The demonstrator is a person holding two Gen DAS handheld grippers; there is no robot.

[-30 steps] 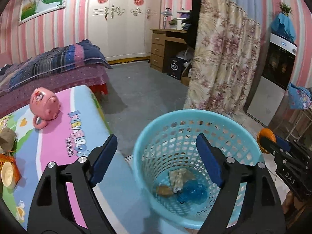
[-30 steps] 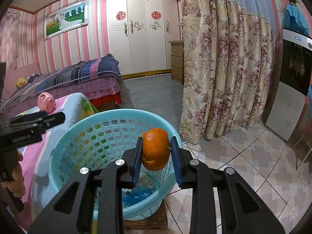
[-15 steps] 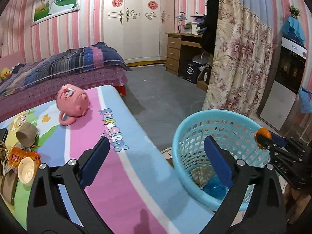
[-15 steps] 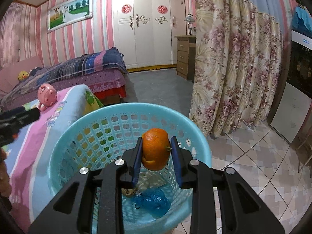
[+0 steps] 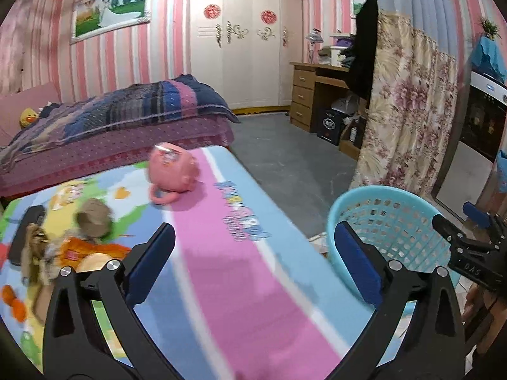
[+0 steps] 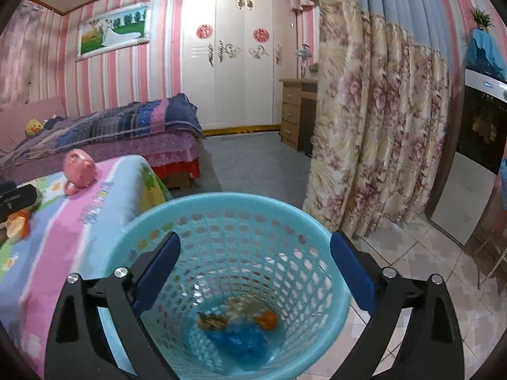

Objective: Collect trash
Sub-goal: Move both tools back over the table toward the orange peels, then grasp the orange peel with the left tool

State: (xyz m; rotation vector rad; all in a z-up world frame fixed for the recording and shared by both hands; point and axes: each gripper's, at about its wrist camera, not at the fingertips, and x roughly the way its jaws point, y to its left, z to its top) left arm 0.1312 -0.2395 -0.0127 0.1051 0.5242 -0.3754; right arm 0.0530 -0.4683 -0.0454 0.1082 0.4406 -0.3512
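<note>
A light-blue mesh basket [image 6: 221, 198] stands on the floor beside the table. On its bottom lie an orange [image 6: 267, 318], a blue bag [image 6: 240, 338] and a brown scrap [image 6: 212, 319]. My right gripper [image 6: 255, 240] hangs over the basket with its jaws opening wide and nothing between them. My left gripper [image 5: 253, 231] is over the cartoon-print tablecloth [image 5: 237, 285], its jaws also opening and empty. Ahead of it to the left lies trash: a crumpled brown paper [image 5: 93, 218], an orange wrapper [image 5: 79, 250] and orange peel bits [image 5: 14, 300].
A pink pig mug [image 5: 172, 167] sits at the table's far side, and a black object [image 5: 27, 231] lies at its left. A bed [image 5: 111, 126] stands behind the table. A flowered curtain [image 6: 380, 142] hangs right of the basket, over tiled floor.
My right gripper opened and the orange dropped into the basket. My left gripper swung left from over the basket to over the table and opened a little wider.
</note>
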